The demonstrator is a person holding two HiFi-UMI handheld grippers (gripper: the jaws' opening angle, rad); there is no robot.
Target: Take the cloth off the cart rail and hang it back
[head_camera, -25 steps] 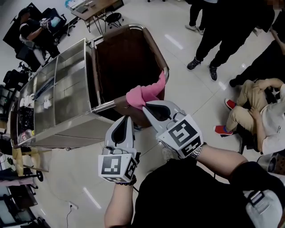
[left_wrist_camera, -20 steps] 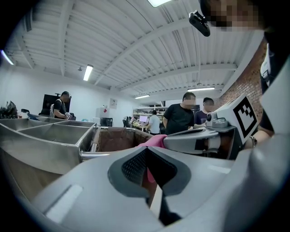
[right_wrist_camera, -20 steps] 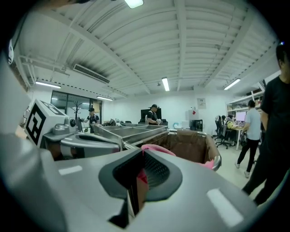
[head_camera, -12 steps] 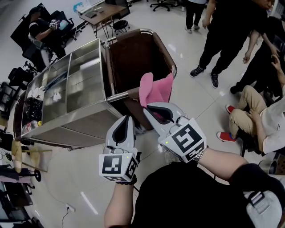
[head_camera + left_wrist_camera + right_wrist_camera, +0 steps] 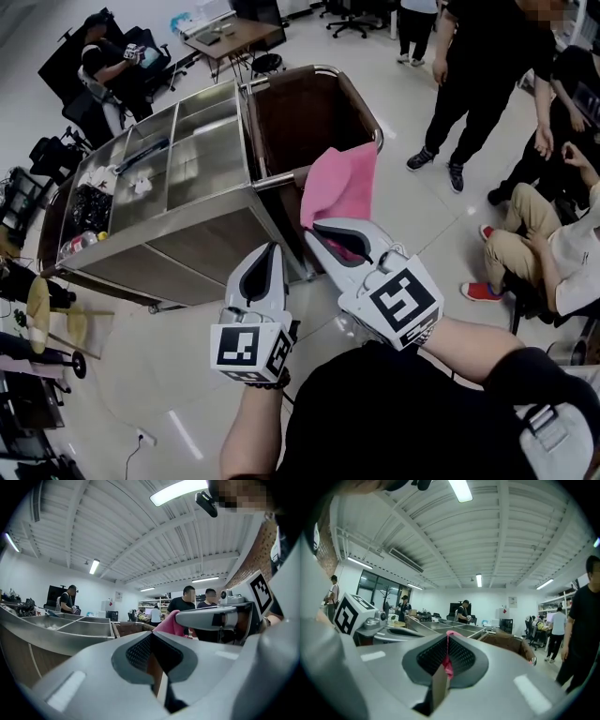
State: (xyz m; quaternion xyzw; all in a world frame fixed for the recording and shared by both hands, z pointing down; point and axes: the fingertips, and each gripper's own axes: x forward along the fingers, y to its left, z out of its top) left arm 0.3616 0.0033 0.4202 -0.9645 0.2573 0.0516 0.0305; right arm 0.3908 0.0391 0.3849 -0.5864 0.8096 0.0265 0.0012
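Observation:
A pink cloth [image 5: 339, 183] stands up flat from my right gripper [image 5: 316, 228], which is shut on its lower edge. It hangs in the air over the near right corner of the cart's rail [image 5: 364, 105]; whether it touches the rail I cannot tell. In the right gripper view a strip of the pink cloth [image 5: 448, 662] shows pinched between the jaws of my right gripper [image 5: 447, 641]. My left gripper [image 5: 273, 249] is held beside it, lower and to the left, shut and empty. From the left gripper view the cloth [image 5: 169, 623] shows just beyond my left gripper [image 5: 152, 639].
The steel cart [image 5: 187, 159] has open tray compartments and a brown bag [image 5: 300, 108] inside the rail. People stand at the back right [image 5: 478, 66] and one sits on the floor at the right [image 5: 548, 248]. A person sits at far left [image 5: 112, 66] near a table [image 5: 230, 33].
The cloth was bunched on the rail's corner; now it is lifted and spread out flat above my right gripper. Both grippers sit slightly further right in the view.

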